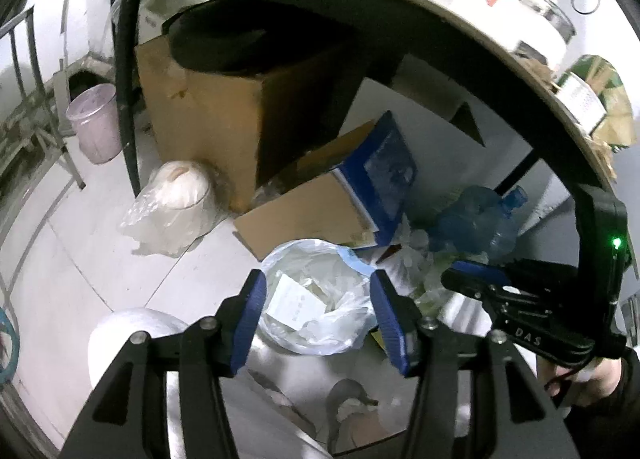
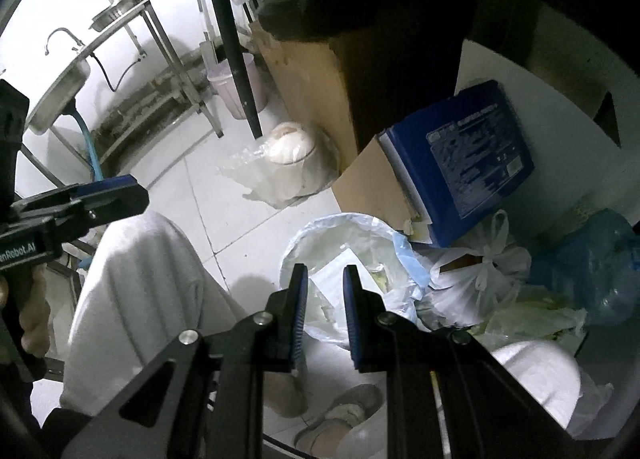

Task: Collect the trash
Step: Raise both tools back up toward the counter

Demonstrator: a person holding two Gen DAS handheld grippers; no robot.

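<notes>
A bin lined with a clear plastic bag (image 1: 320,255) (image 2: 304,235) stands on the floor, with white paper (image 1: 296,303) and crumpled wrappers inside. My left gripper (image 1: 316,283) hangs above it, jaws wide open and nothing between the blue pads. In the right wrist view it shows side-on at the left (image 2: 120,191). My right gripper (image 2: 325,275) also hovers over the bin, its pads only a narrow gap apart with nothing between them; it shows at the right of the left wrist view (image 1: 472,275). A tied white bag (image 2: 480,271) lies beside the bin.
Under the table edge (image 1: 440,11) stand a large cardboard box (image 1: 208,107), a blue box (image 2: 460,163) and a crushed blue water bottle (image 2: 592,259). A plastic-wrapped white roll (image 1: 176,191) and a pink bucket (image 1: 96,119) are on the tiled floor. A person's white-trousered knees (image 2: 140,267) are close below.
</notes>
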